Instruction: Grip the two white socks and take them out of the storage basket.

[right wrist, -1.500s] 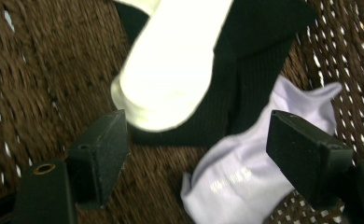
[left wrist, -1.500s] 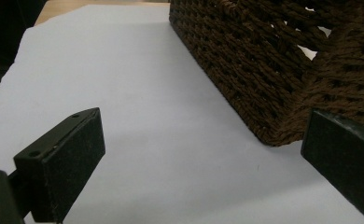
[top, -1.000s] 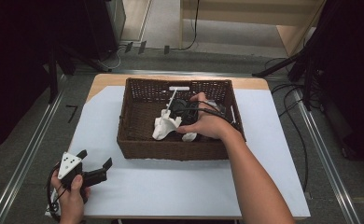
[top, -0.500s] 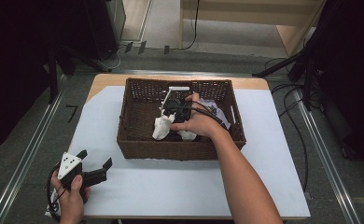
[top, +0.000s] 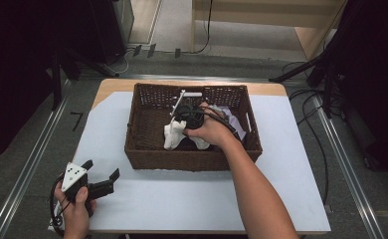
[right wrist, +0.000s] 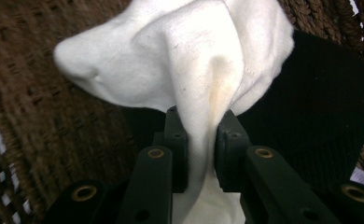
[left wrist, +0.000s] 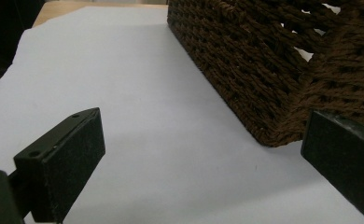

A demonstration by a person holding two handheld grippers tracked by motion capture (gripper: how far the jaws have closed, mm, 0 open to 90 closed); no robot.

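Observation:
A brown wicker basket (top: 142, 144) stands on the white table top, with a white cloth (top: 173, 134) and a black cloth inside. My right gripper (top: 184, 119) reaches down into the basket. Its jaws have just been closing and now pinch a fold of the white cloth (right wrist: 189, 60), with the black cloth (right wrist: 320, 116) lying behind it. My left gripper (top: 101, 175) rests open at the table's front left corner, nothing between its jaws, pointing at the basket's near corner (left wrist: 283, 130).
The basket wall (left wrist: 245, 70) rises close to the left gripper's right jaw. A pale lilac item (top: 234, 122) lies in the basket's right part. Cables (top: 321, 139) run on the floor at the right of the table.
The right hand has moved left and down inside the basket onto the white cloth, and its jaws have closed on it. The left hand has stayed where it was.

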